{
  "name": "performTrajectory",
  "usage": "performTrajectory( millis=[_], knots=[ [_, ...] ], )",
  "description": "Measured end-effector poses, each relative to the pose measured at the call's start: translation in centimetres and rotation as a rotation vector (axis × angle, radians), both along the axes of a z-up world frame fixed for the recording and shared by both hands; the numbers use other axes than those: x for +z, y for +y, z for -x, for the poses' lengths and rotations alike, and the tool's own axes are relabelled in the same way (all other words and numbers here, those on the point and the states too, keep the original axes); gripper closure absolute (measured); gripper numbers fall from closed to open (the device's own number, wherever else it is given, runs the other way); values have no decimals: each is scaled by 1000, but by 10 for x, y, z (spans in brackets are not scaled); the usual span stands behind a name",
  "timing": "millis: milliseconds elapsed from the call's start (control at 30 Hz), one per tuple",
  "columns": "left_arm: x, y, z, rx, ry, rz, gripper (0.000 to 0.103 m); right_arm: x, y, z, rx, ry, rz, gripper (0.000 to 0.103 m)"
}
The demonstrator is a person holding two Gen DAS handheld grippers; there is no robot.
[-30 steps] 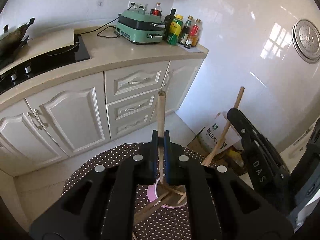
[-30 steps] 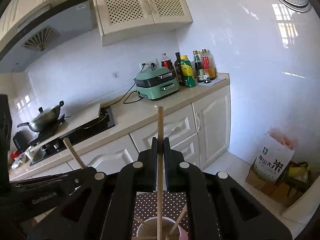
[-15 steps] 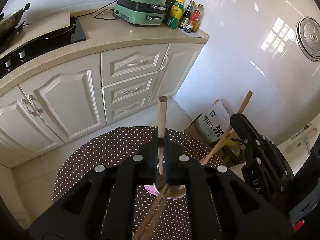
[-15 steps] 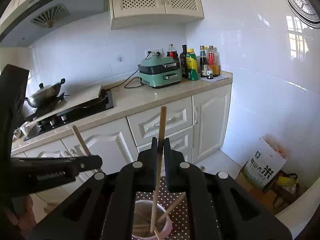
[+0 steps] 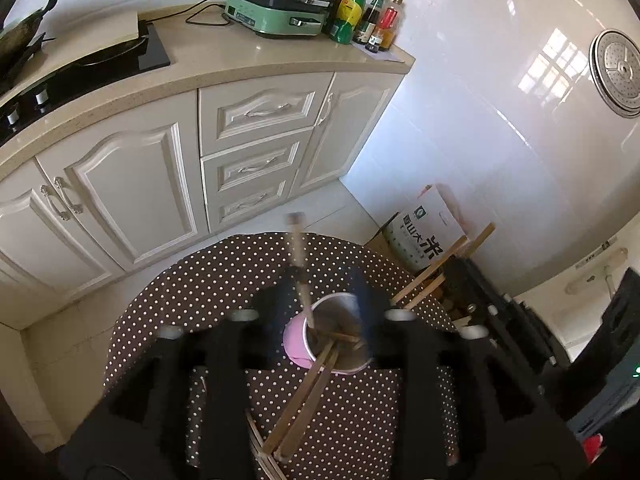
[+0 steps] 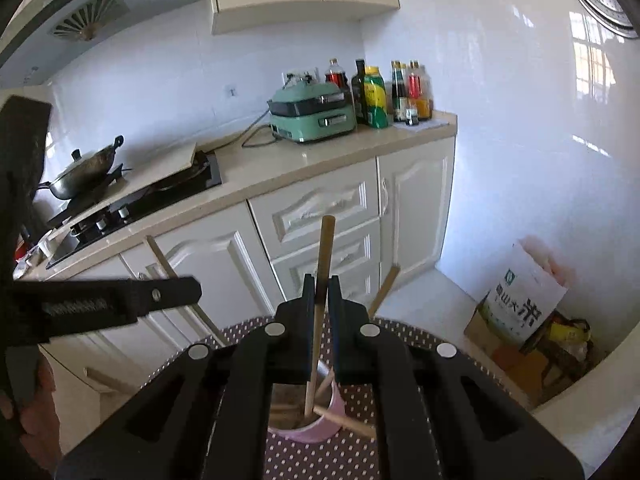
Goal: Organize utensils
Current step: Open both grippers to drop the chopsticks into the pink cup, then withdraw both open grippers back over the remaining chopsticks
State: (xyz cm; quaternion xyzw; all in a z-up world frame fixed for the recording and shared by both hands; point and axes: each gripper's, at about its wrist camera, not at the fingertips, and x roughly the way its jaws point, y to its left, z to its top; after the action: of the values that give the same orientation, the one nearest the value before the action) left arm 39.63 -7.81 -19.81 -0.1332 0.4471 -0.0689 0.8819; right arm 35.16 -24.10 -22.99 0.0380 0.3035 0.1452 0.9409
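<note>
A pink cup [image 5: 296, 340] with a white rim stands on a round brown polka-dot table [image 5: 200, 296] and holds several wooden chopsticks. My left gripper [image 5: 320, 292] is open above the cup; a blurred chopstick [image 5: 299, 256] leans free between its fingers, lower end in the cup. My right gripper [image 6: 322, 292] is shut on another chopstick [image 6: 324, 256], whose lower end reaches into the cup [image 6: 316, 430]. The right gripper also shows at the right of the left wrist view [image 5: 460, 264], holding its chopstick.
Cream kitchen cabinets [image 5: 256, 136] and a countertop with a green appliance [image 5: 276, 10], bottles [image 5: 360, 16] and a black hob [image 5: 80, 72] stand behind the table. A rice bag [image 5: 424, 232] sits on the floor by the white tiled wall. More chopsticks [image 5: 304, 412] lean out of the cup towards me.
My left gripper has opened and let go of its chopstick, which now drops tilted into the cup. My right gripper has lowered its chopstick further into the cup, still gripped.
</note>
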Motion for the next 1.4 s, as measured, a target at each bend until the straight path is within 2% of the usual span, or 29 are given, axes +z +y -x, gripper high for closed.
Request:
performTrajectory(
  millis=[33,233,467,500,533,600,700,800,933,1000,1167,1300,1400],
  knots=[
    [3,1,3,4,-17,-6,46,-1,0,1,-5,8,0,97],
    [10,-2,12,-27,-27,-41,46,-2,0,8,-20,39,-5,97],
    [14,3,30,-28,-26,-54,41,2,-1,15,-34,76,-36,96],
    [16,5,34,-16,-35,-49,40,5,-1,18,-38,67,-34,93],
    [17,7,36,-9,-39,-44,38,5,-2,21,-43,68,-36,84],
    [20,11,45,-14,-36,-18,37,8,-5,24,-49,98,-67,74],
    [27,15,59,2,-56,-34,36,15,-5,32,-47,90,-80,72],
    [31,19,72,0,-55,-13,35,21,-6,42,-57,102,-89,69],
    [36,22,96,7,-77,-43,35,29,-6,61,-77,81,-89,67],
    [38,27,106,1,-69,-25,35,35,-5,73,-80,76,-97,67],
    [48,31,134,9,-100,-38,34,48,-3,104,-94,30,-79,64],
    [60,28,157,-9,-144,-108,33,59,-2,127,-103,-1,-82,62],
    [69,29,172,-22,-179,-116,30,66,0,144,-101,-22,-76,61]
  ],
)
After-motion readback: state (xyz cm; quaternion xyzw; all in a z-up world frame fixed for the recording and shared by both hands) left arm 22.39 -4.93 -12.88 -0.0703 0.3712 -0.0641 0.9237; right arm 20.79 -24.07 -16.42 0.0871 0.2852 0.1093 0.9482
